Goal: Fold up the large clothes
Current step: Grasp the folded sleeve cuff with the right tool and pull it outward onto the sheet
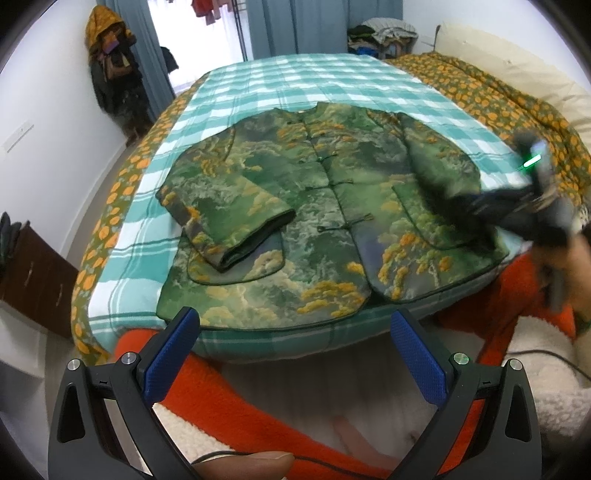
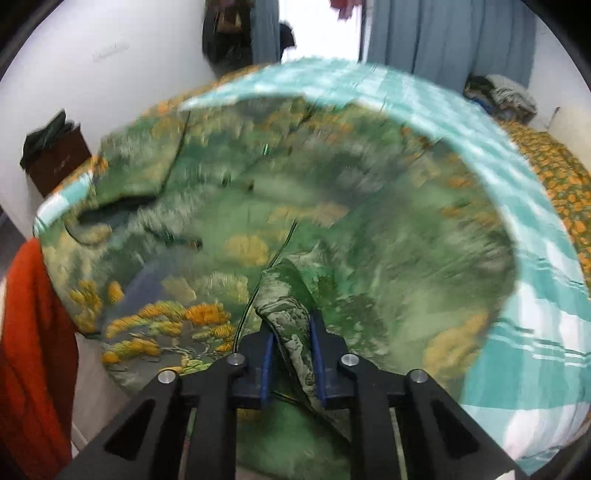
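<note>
A green and orange patterned jacket lies face up on the teal checked blanket, buttoned down the middle. Its left sleeve is folded across the body. My left gripper is open and empty, just off the near edge of the bed below the hem. My right gripper is shut on the cuff of the right sleeve and holds it above the jacket body; the right wrist view is blurred. In the left wrist view the right gripper shows at the right over the raised sleeve.
An orange and white fleece cover hangs at the near edge of the bed. A flowered orange bedspread lies at the right and left sides. A dark wooden cabinet stands at the left wall. Clothes are piled at the back.
</note>
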